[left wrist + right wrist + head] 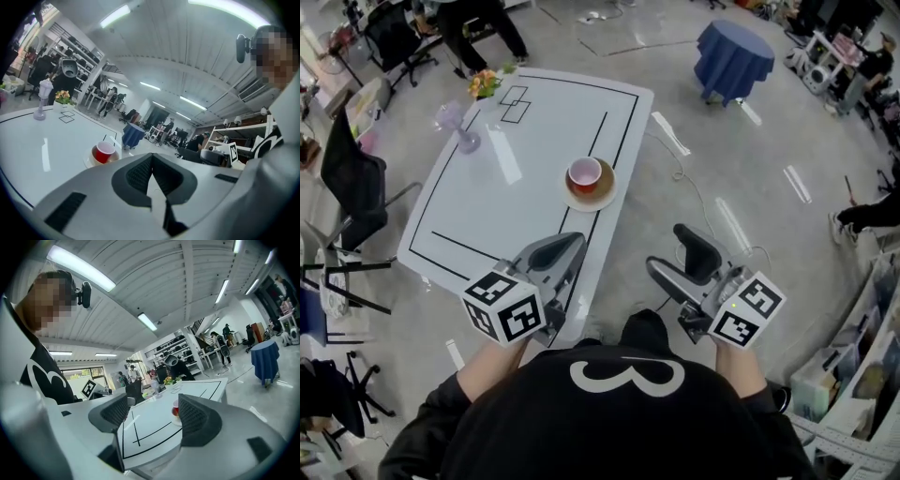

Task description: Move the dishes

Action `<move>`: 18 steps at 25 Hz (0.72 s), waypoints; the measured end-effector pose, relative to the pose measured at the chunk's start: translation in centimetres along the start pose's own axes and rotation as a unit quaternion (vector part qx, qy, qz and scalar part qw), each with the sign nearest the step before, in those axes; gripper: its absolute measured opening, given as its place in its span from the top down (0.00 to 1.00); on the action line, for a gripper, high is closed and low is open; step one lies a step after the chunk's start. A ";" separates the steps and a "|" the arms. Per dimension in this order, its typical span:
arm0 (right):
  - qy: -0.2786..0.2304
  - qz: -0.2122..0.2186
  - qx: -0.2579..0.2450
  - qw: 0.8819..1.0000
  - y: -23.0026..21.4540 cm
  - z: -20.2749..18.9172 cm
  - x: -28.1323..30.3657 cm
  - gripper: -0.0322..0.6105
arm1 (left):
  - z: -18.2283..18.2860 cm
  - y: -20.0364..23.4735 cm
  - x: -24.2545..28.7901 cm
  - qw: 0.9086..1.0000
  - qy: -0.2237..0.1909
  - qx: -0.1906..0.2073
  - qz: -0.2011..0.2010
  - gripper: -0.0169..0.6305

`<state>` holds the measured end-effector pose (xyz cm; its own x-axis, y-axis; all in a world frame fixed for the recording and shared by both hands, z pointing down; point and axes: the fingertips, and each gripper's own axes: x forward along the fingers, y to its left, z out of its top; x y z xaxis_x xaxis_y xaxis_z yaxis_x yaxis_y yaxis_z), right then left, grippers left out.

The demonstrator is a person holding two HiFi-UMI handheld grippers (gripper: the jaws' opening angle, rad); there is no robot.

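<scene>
A red cup (585, 173) stands on a beige saucer (590, 195) near the right edge of the white table (516, 187). The same cup (103, 151) shows in the left gripper view, and the cup (176, 409) peeks past a jaw in the right gripper view. My left gripper (565, 251) is shut and empty, hovering over the table's near edge, short of the saucer. My right gripper (680, 251) is open and empty, held off the table to its right over the floor. A clear wine glass (455, 122) stands at the table's far left.
A small flower pot (486, 84) sits at the table's far corner. Black lines mark the tabletop. A black office chair (352, 183) stands left of the table, a blue-draped round table (733, 58) beyond it to the right. People and desks ring the room.
</scene>
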<state>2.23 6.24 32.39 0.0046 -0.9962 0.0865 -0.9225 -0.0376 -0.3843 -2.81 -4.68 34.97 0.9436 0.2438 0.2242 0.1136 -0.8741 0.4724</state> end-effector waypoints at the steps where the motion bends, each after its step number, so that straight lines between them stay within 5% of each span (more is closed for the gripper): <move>1: 0.005 0.009 -0.002 1.000 -0.5 0.1 0.5 0.44 | 0.1 0.4 0.2 1.000 -0.003 -0.003 0.010 0.97; 8: 0.049 0.089 0.000 0.995 -5.5 1.8 3.2 0.46 | 1.6 2.1 2.7 0.993 -0.046 -0.029 0.101 0.97; 18: 0.107 0.210 -0.040 0.971 -10.7 3.4 5.3 0.48 | 2.5 3.1 6.5 0.969 -0.109 -0.045 0.219 0.97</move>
<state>13.41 1.14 33.87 -0.4509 -0.8830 0.1300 -0.8527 0.3831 -0.3552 4.44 -6.84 35.75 0.9395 -0.2451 0.2392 -0.3307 -0.8308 0.4477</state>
